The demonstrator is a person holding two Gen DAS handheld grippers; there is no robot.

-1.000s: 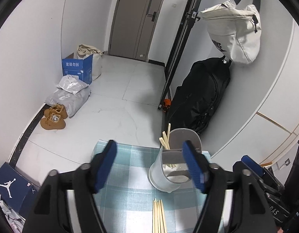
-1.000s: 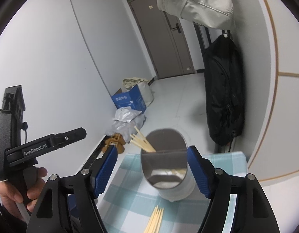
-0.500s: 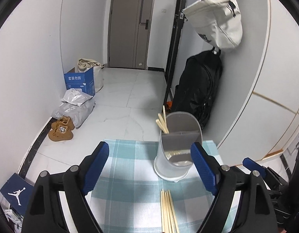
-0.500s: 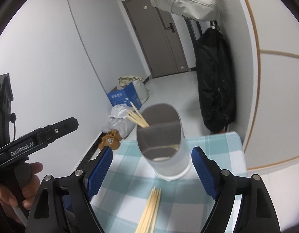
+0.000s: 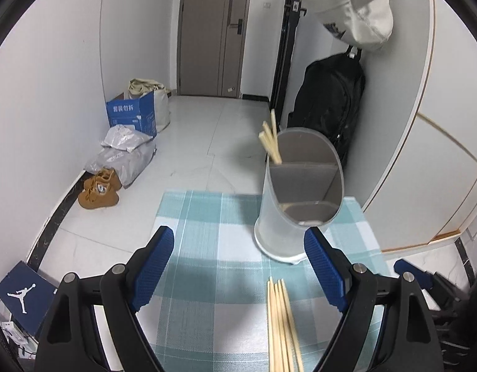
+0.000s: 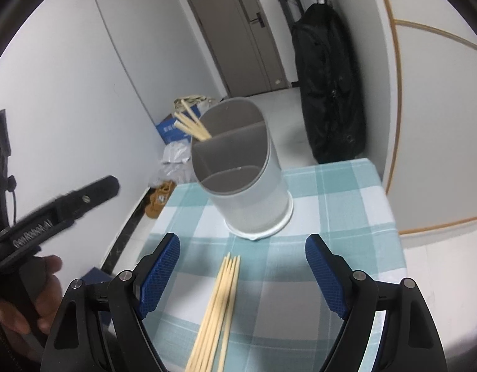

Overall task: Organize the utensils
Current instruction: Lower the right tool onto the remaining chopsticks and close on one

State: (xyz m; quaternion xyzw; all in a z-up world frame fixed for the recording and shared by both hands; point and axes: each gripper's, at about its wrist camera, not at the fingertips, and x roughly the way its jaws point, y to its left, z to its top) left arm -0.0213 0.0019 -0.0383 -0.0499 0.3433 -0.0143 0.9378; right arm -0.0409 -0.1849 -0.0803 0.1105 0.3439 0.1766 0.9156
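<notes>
A grey-white utensil holder [image 5: 297, 214] [image 6: 251, 192] with divided compartments stands on the teal checked tablecloth [image 5: 213, 248] [image 6: 337, 204]. A few wooden chopsticks [image 5: 271, 142] [image 6: 192, 124] stand in its far left compartment. A bundle of several loose chopsticks [image 5: 280, 322] [image 6: 218, 303] lies flat on the cloth in front of the holder. My left gripper [image 5: 238, 266] is open and empty above the cloth, left of the bundle. My right gripper [image 6: 240, 272] is open and empty, its fingers on either side of the bundle's far end.
The left hand-held gripper's body [image 6: 52, 210] shows at the right view's left edge. The table's far edge drops to a white tiled floor with brown shoes [image 5: 99, 189], grey bags [image 5: 123, 155] and a blue box [image 5: 131, 114]. A black backpack [image 5: 328, 105] leans against the right wall.
Both grippers have drawn back from the holder and sunk toward the cloth. More of the loose chopstick bundle shows now. Both jaws stayed open.
</notes>
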